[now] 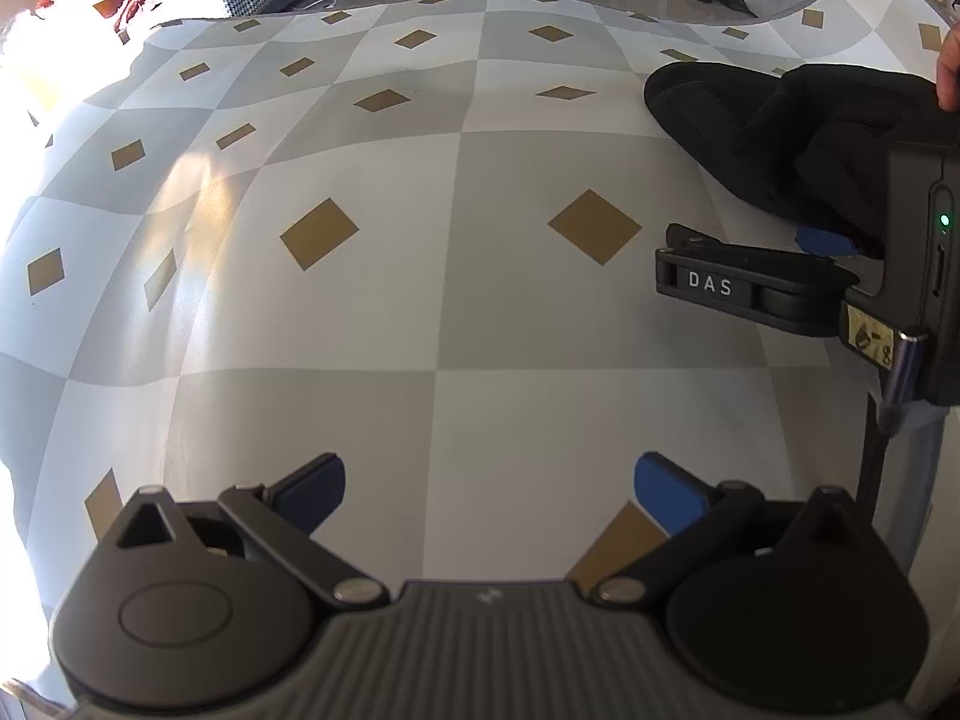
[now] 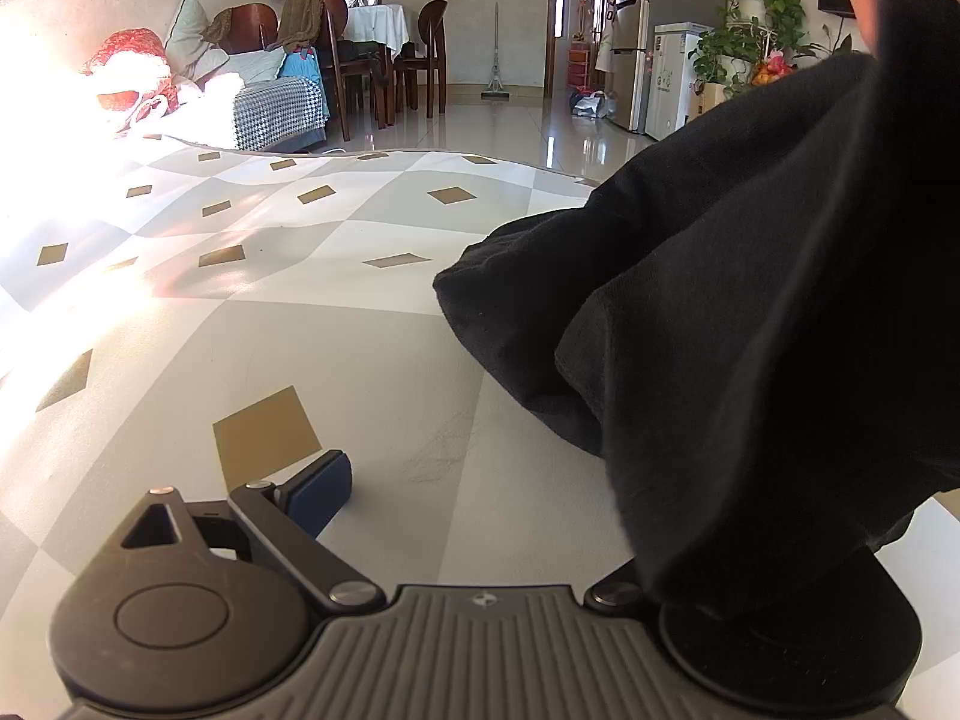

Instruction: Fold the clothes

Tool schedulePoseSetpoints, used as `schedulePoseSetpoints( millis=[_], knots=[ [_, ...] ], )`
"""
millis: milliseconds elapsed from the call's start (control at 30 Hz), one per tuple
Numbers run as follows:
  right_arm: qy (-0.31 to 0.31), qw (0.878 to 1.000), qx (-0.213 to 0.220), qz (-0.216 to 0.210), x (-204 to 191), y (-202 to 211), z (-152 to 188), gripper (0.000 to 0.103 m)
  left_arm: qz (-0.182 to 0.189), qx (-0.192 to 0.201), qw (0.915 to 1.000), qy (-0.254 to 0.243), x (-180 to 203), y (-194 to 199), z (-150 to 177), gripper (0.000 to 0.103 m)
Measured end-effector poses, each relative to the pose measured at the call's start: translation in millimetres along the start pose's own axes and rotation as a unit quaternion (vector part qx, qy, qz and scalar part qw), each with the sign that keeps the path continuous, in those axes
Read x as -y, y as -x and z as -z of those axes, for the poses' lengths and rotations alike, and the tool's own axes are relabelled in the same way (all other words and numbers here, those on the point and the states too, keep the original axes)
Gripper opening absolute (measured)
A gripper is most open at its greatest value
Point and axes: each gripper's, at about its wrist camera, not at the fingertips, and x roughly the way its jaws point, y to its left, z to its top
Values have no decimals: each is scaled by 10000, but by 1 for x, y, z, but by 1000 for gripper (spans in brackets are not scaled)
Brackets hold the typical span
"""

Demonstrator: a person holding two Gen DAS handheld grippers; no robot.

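A black garment (image 1: pixel 774 132) lies bunched at the right of the checkered table cover (image 1: pixel 420 276). In the right wrist view the garment (image 2: pixel 750 312) drapes from above over my right gripper's right finger and hides it. My right gripper (image 2: pixel 492 480) is open, with its left finger (image 2: pixel 318 489) bare over the cover. It also shows side-on in the left wrist view (image 1: pixel 762 276), beside the garment. My left gripper (image 1: pixel 489 495) is open and empty, low over bare cover, well left of the garment.
A hand (image 1: pixel 948 72) holds the garment's upper edge at the far right. A sofa with red and checked textiles (image 2: pixel 198 90) stands beyond the table's far left edge. Chairs, a fridge and plants stand across the tiled floor (image 2: pixel 510 126).
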Motion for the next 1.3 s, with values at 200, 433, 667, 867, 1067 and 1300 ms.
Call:
schedulePoseSetpoints(
  millis=[200, 433, 667, 867, 1067, 1300],
  knots=[
    [1, 10000, 0, 1, 0, 0, 0, 96, 134, -150, 9997, 107, -7, -5, 5, 103],
    [1, 10000, 0, 2, 0, 0, 0, 96, 170, 15, 9997, -193, 2, -5, 11, 103],
    [0, 10000, 0, 1, 0, 0, 0, 96, 107, 139, 9990, -400, 10, 0, 9, 103],
    [0, 10000, 0, 1, 0, 0, 0, 96, 198, 177, 9988, -410, 8, 5, 7, 103],
    [-1, 10000, -1, 1, 0, 0, 0, 96, 274, 290, 9983, -436, 7, 10, 6, 103],
    [-2, 10000, 0, 0, 0, 0, 0, 96, 331, 328, 9983, -359, 8, 13, 7, 103]
  ],
)
